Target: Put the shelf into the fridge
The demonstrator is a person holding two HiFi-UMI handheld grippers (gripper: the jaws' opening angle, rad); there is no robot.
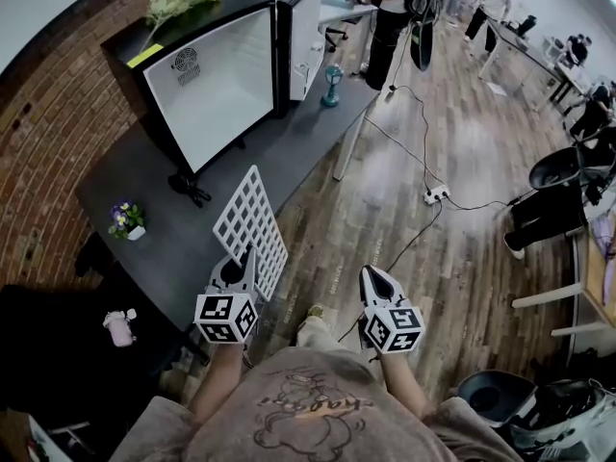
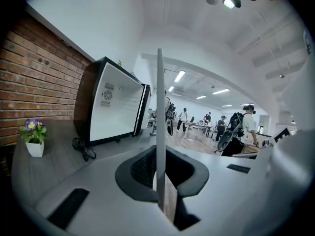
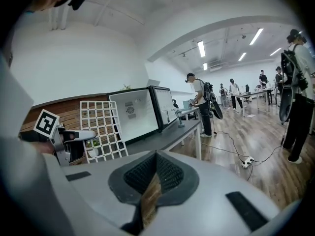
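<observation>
Shelf [image 1: 249, 225] held, fridge [image 1: 219, 89] open

Left gripper [image 1: 246, 255]: my jaws clamped on the lower edge of the white wire shelf, upright above the dark desk's [image 1: 164, 219] near edge. Right gripper [image 1: 373, 275]: my jaws together, empty, over the wooden floor [image 1: 433, 152] beside it. Fridge: on the desk, door open, well apart from the shelf.

Fridge [image 1: 217, 85] on the counter [image 1: 308, 147] (door [image 1: 300, 37] to its right), cable coil [image 1: 188, 189] before it, potted plant [image 1: 126, 219] left of the shelf [image 1: 252, 221].
</observation>
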